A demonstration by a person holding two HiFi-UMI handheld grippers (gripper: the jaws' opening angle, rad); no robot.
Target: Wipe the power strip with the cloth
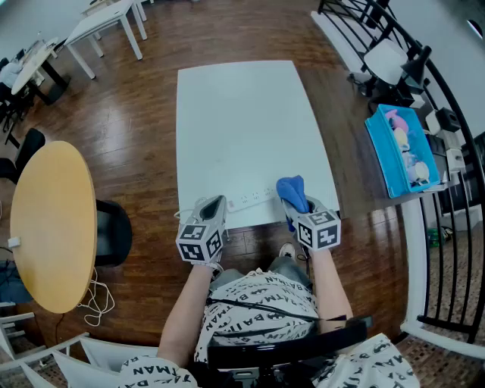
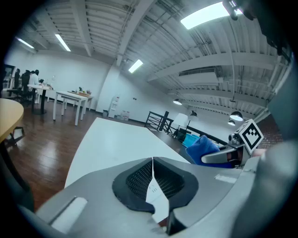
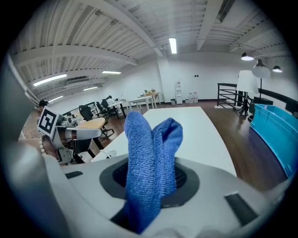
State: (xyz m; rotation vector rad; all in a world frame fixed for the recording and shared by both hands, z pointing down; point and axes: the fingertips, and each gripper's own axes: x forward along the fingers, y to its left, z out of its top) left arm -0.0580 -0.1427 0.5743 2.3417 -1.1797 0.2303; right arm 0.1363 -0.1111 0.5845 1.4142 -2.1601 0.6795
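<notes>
A white power strip [image 1: 254,198] lies along the near edge of the white table [image 1: 242,121]. My right gripper [image 1: 297,208] hovers at the strip's right end, shut on a folded blue cloth [image 1: 294,191] that sticks up from its jaws. In the right gripper view the cloth [image 3: 151,148] fills the gap of the gripper [image 3: 150,183]. At the strip's left end, my left gripper [image 1: 213,206] is shut with nothing in it; its jaws [image 2: 152,160] meet in a thin seam. Both grippers are held a little above the table edge.
A round wooden table [image 1: 53,227] and a black chair [image 1: 114,231] stand to the left. A blue bin [image 1: 398,151] sits by a black railing [image 1: 447,189] on the right. White desks [image 1: 106,23] are at the back left.
</notes>
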